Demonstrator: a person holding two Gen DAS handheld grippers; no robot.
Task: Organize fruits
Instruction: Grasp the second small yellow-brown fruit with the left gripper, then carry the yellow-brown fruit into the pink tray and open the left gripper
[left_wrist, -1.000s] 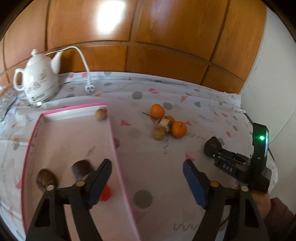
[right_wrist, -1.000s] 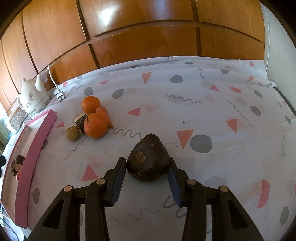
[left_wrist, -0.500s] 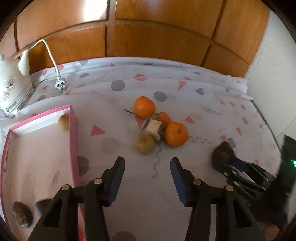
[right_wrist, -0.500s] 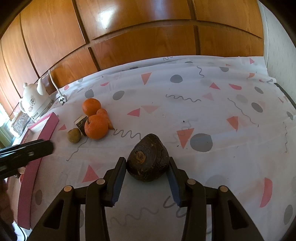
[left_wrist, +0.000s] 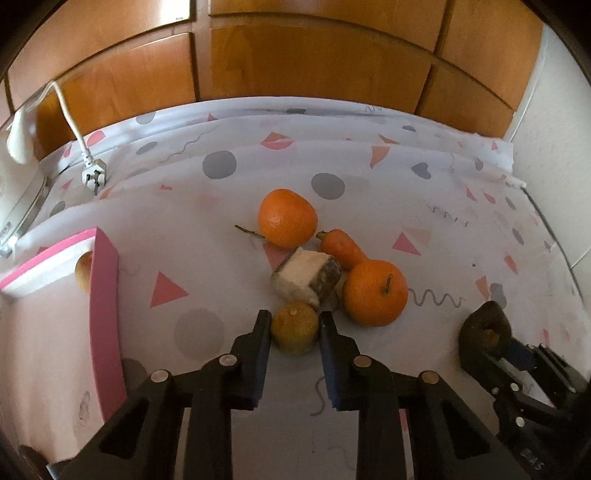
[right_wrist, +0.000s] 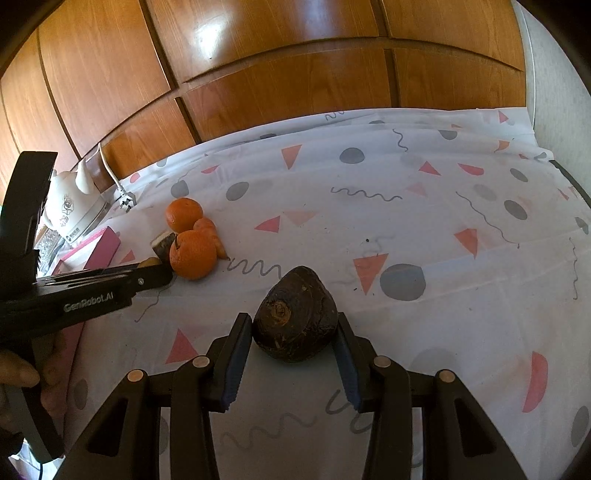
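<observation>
Left wrist view: the left gripper (left_wrist: 294, 328) brackets a small yellow-brown fruit (left_wrist: 294, 326) on the patterned tablecloth (left_wrist: 424, 206); both blue pads sit at the fruit's sides, the claw narrowed onto it, though full contact cannot be confirmed. Just beyond lie a cut pale-fleshed chunk (left_wrist: 306, 278), a near orange (left_wrist: 375, 292) with a stem, a small carrot (left_wrist: 341, 248) and a far orange (left_wrist: 287, 217), all clustered and mostly touching. At left stands a pink-walled tray (left_wrist: 105, 295); a small tan fruit (left_wrist: 83, 267) rests in its far corner, and another dark item at its near edge is too cropped to identify. A white plug (left_wrist: 93, 176) lies on the cloth near the wooden wall panels (left_wrist: 295, 55). At lower right, the right gripper (left_wrist: 491, 336) appears from the side with a dark object at its tip.

Right wrist view: this angle shows the right gripper (right_wrist: 293, 343) closed narrowly on a dark root vegetable (right_wrist: 295, 314), which rests on the cloth, well apart from the fruit cluster. It also shows a white kettle (right_wrist: 74, 206) beside the tray's corner (right_wrist: 101, 245), and the left gripper (right_wrist: 147, 275) in profile, reaching toward the near orange (right_wrist: 192, 254). The tray's contents are hidden here.
</observation>
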